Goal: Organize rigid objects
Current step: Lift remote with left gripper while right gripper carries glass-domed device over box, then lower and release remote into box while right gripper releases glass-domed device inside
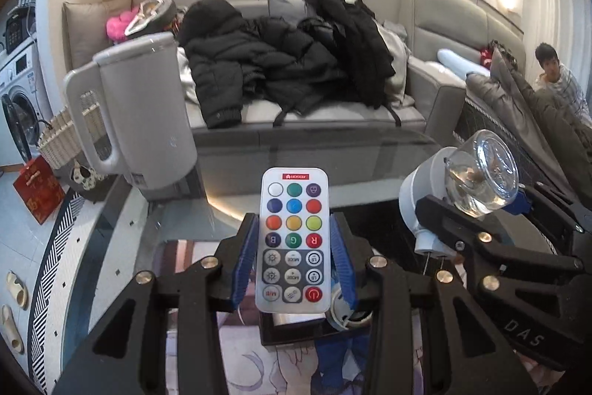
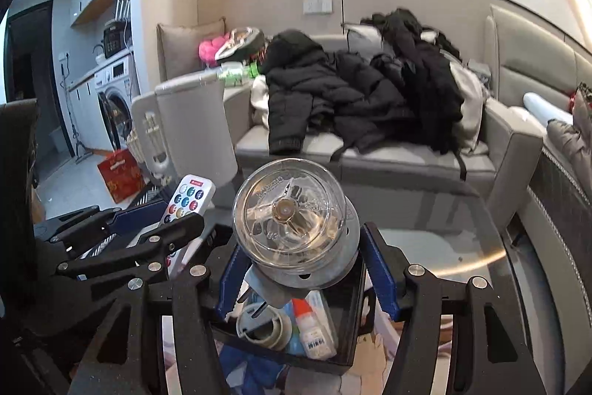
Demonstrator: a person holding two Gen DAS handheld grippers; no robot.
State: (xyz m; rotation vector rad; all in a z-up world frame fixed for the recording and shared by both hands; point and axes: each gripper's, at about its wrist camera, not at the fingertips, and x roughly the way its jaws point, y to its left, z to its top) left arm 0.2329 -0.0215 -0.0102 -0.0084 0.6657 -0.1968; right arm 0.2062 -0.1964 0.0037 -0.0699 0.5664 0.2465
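Note:
My left gripper point(image 1: 294, 247) is shut on a white remote control point(image 1: 294, 239) with coloured buttons, held above a black tray point(image 1: 281, 328). The remote also shows in the right wrist view point(image 2: 187, 200). My right gripper point(image 2: 301, 274) is shut on a light bulb with a clear glass dome and grey base point(image 2: 292, 224), held above the black tray point(image 2: 347, 350). The bulb shows at the right of the left wrist view point(image 1: 462, 187). The tray holds a small white bottle point(image 2: 314, 332) and a grey round part point(image 2: 262, 324).
A grey electric kettle point(image 1: 144, 113) stands on the glass table point(image 1: 370, 150) at the left. Behind the table is a grey sofa point(image 1: 314, 121) piled with black jackets. A person point(image 1: 555, 73) sits at the far right. A washing machine point(image 1: 18, 91) is at far left.

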